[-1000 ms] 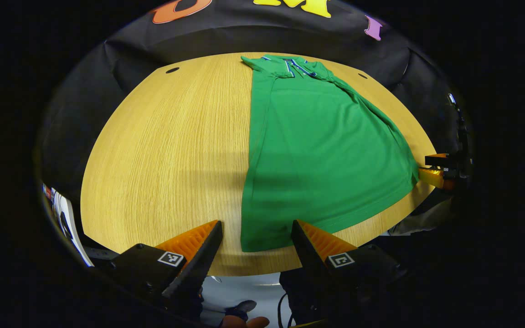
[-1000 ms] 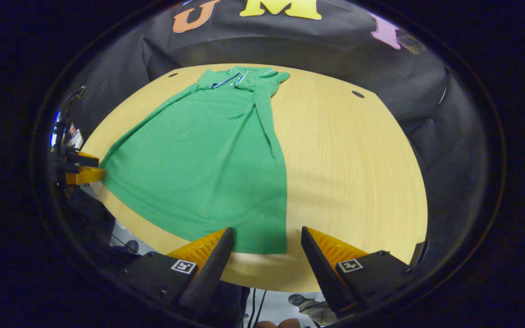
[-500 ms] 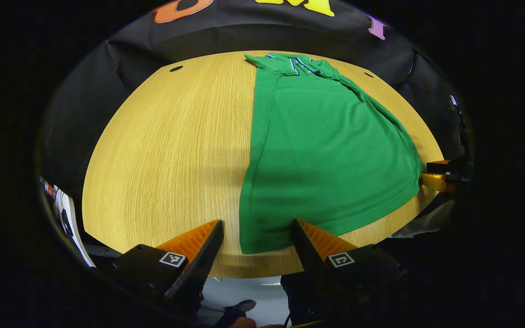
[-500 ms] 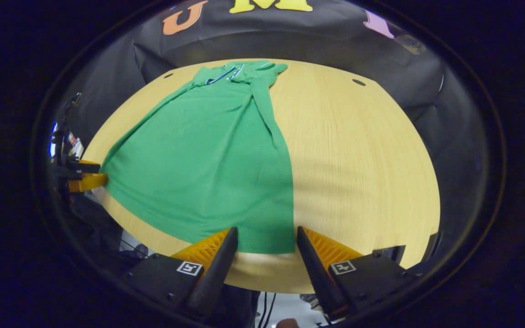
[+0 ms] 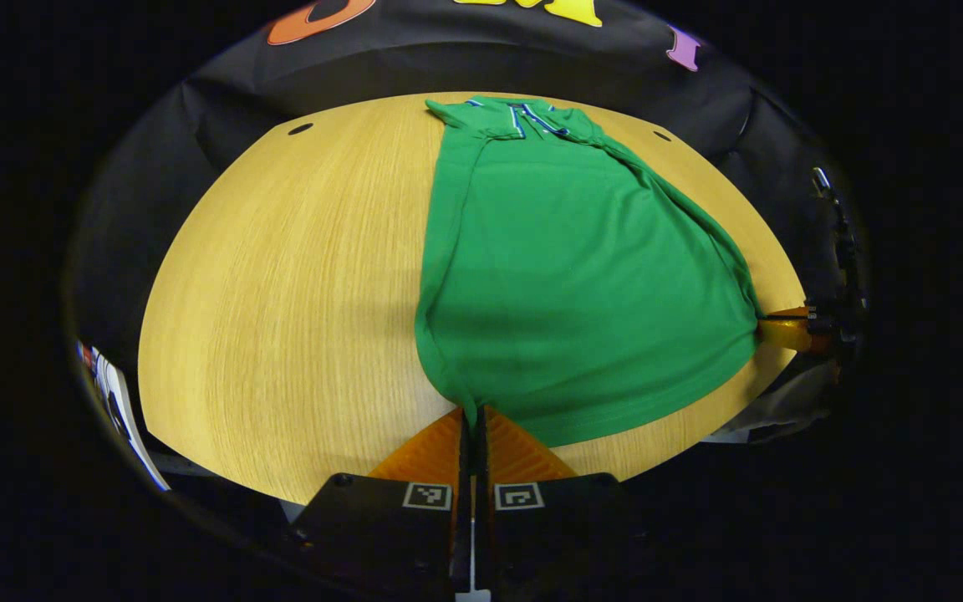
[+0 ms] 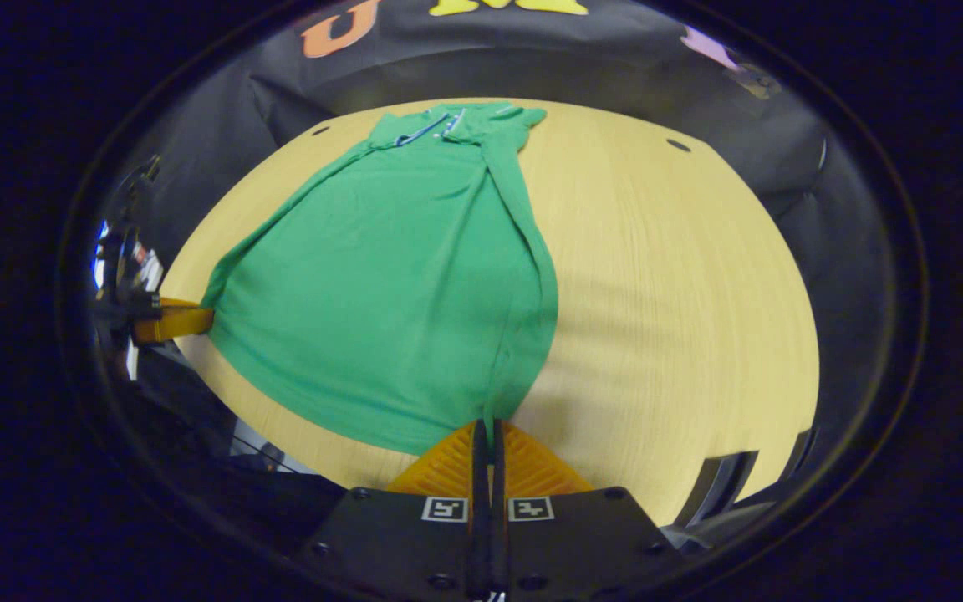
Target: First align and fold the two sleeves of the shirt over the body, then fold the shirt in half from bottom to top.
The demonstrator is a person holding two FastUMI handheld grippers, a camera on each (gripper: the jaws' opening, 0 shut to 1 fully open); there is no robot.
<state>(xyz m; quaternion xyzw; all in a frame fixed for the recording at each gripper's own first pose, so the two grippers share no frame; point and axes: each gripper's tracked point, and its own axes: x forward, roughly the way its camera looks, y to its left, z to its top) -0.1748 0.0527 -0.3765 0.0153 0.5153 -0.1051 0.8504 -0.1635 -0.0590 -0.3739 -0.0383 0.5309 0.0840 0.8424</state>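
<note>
Counter (image 5: pixel 281 276) comes first, because it is the biggest thing here: a wide, round-edged wooden top. The green shirt (image 5: pixel 582 276) lies flat on it, with the collar (image 5: pixel 532 121) at the far side and the bottom hem (image 5: pixel 615 414) near the person.

Both sleeves look tucked in over the body, so the shirt is a long, narrow shape. I think the sleeve step is done and the bottom-to-top fold is just starting. The next move should be to lift both bottom corners together, carry them up to the collar at the same speed, and lay them down evenly. If one side goes faster, the fold may come out crooked.

The left tongs (image 5: pixel 471 422) are pressed together and pinch the shirt's bottom corner on the left side. The cloth bunches into a small point where it goes in.

The right tongs (image 6: pixel 488 435) are pressed together too, pinching the other bottom corner. In the left gripper view they sit at the shirt's far right edge (image 5: pixel 782 328), and in the right gripper view the left tongs sit at its far left edge (image 6: pixel 172 322).
</note>
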